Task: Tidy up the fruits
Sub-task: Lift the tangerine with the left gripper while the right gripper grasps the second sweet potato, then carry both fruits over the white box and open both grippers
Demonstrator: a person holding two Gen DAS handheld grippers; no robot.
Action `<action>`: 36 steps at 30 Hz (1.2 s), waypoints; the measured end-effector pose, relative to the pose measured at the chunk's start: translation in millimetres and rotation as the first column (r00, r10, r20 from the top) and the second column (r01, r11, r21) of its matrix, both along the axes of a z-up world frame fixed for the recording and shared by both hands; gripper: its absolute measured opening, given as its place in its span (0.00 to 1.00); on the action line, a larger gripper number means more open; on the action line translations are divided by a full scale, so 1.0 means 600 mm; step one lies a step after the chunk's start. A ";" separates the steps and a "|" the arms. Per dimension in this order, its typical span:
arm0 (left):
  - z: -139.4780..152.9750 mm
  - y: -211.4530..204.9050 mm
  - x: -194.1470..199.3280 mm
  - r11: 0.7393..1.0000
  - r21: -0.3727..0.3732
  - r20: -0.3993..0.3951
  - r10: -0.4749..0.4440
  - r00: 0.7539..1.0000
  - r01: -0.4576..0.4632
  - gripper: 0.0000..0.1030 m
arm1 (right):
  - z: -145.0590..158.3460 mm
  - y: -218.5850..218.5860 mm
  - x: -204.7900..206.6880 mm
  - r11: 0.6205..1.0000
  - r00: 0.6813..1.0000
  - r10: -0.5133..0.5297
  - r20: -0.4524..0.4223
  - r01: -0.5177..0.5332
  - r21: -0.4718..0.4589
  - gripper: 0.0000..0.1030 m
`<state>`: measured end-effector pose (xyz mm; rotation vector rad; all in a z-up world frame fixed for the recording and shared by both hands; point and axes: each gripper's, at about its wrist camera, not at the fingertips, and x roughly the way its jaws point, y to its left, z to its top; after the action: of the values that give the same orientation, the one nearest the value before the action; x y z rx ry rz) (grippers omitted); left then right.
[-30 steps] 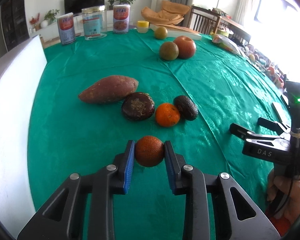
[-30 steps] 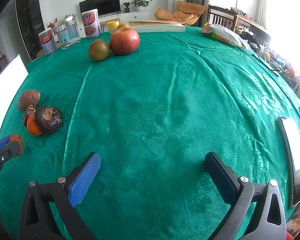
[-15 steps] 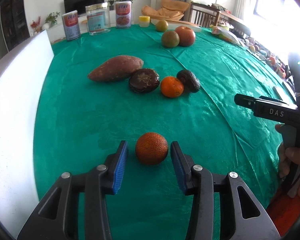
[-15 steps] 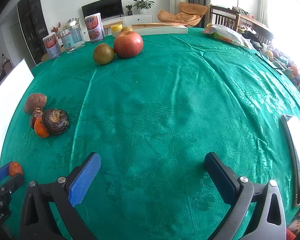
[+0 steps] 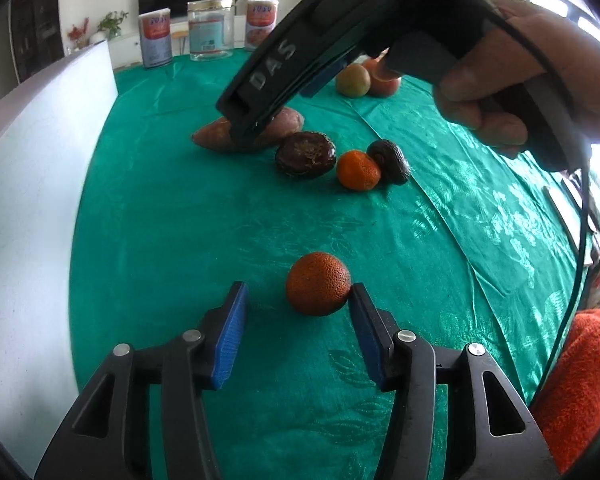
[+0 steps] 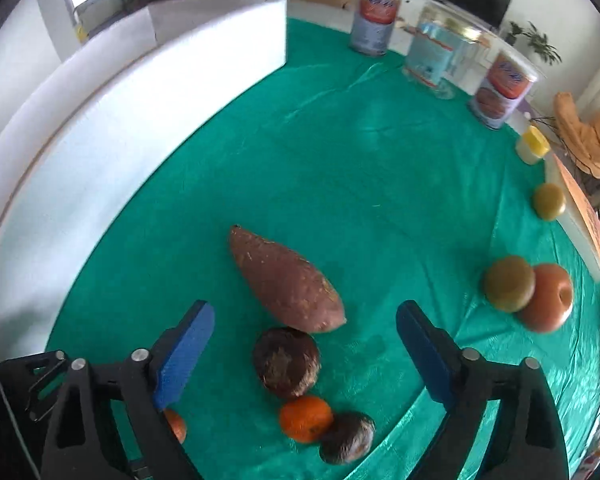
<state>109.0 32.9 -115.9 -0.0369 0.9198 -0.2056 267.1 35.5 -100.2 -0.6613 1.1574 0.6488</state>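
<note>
A rough-skinned orange (image 5: pixel 318 283) rests on the green cloth (image 5: pixel 180 240) between the tips of my left gripper (image 5: pixel 298 320). Those jaws are opening, and the fruit lies close against the right pad. My right gripper (image 6: pixel 306 340) hangs over a row of produce with its jaws closing and nothing pressed between them. Below it lie a sweet potato (image 6: pixel 286 280), a dark round fruit (image 6: pixel 286 362), a small tangerine (image 6: pixel 306 418) and an avocado (image 6: pixel 346 442). In the left wrist view a hand (image 5: pixel 520 80) holds that gripper above the sweet potato (image 5: pixel 216 140).
A white board (image 6: pixel 140 100) walls the cloth's left side. An apple (image 6: pixel 546 298) and a green fruit (image 6: pixel 509 283) sit together to the right, with another green fruit (image 6: pixel 549 201) beyond. Two cans (image 6: pixel 374 22), a jar (image 6: pixel 436 56) and a yellow-lidded pot (image 6: pixel 533 145) line the far edge.
My left gripper has let go of the orange, which now sits on the cloth between wider jaws. The right gripper swung across to the sweet potato group, rolled, and its jaws narrowed.
</note>
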 end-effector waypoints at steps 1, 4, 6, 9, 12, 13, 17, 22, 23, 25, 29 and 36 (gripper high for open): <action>0.000 0.002 -0.001 1.000 -0.005 -0.002 0.001 1.000 -0.001 0.52 | -0.019 0.011 0.004 0.999 1.000 0.013 -0.011 -0.013 -0.049 0.59; 0.000 0.004 -0.005 1.000 -0.010 -0.001 -0.003 1.000 0.003 0.52 | -0.021 0.008 0.032 0.998 0.997 -0.061 -0.047 0.060 -0.022 0.48; 0.000 0.005 -0.004 1.000 -0.018 0.000 -0.008 1.000 0.008 0.52 | -0.005 -0.025 0.052 0.985 0.985 -0.168 -0.045 0.170 0.043 0.46; 0.000 0.004 0.001 0.999 -0.036 -0.001 -0.022 1.000 0.022 0.52 | 0.026 -0.119 0.076 0.917 0.933 -0.341 -0.114 0.357 0.176 0.41; -0.001 -0.003 0.003 0.998 -0.038 0.003 -0.041 0.999 0.041 0.52 | 0.034 -0.225 0.074 0.855 0.879 -0.431 -0.204 0.470 0.220 0.41; -0.001 -0.006 0.003 0.998 -0.035 0.006 -0.045 0.999 0.046 0.52 | 0.029 -0.258 0.069 0.838 0.858 -0.455 -0.238 0.503 0.213 0.41; -0.001 -0.018 0.007 0.997 -0.029 0.008 -0.065 0.998 0.066 0.31 | 0.007 -0.387 0.038 0.736 0.754 -0.538 -0.377 0.638 0.226 0.41; 0.000 -0.016 0.005 0.997 -0.045 0.005 -0.059 0.998 0.059 0.30 | -0.022 -0.489 -0.043 0.558 0.637 -0.527 -0.563 0.759 0.336 0.41; 0.000 -0.013 0.005 0.997 -0.048 0.005 -0.054 0.999 0.054 0.29 | -0.027 -0.496 -0.061 0.544 0.630 -0.523 -0.574 0.765 0.344 0.41; 0.001 -0.011 0.004 0.998 -0.047 0.004 -0.048 0.999 0.048 0.29 | -0.030 -0.494 -0.100 0.556 0.647 -0.530 -0.548 0.754 0.351 0.41; 0.003 -0.008 0.004 0.998 -0.057 -0.003 -0.035 0.999 0.035 0.29 | -0.029 -0.473 -0.152 0.616 0.713 -0.536 -0.451 0.696 0.368 0.41; 0.010 -0.010 0.006 0.998 -0.063 -0.011 -0.025 1.000 0.024 0.28 | -0.026 -0.435 -0.125 0.707 0.743 -0.533 -0.405 0.654 0.268 0.50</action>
<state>112.7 26.8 -110.1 -0.0848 0.9254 -0.2569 192.2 -225.8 -116.0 0.1956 1.3772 0.3941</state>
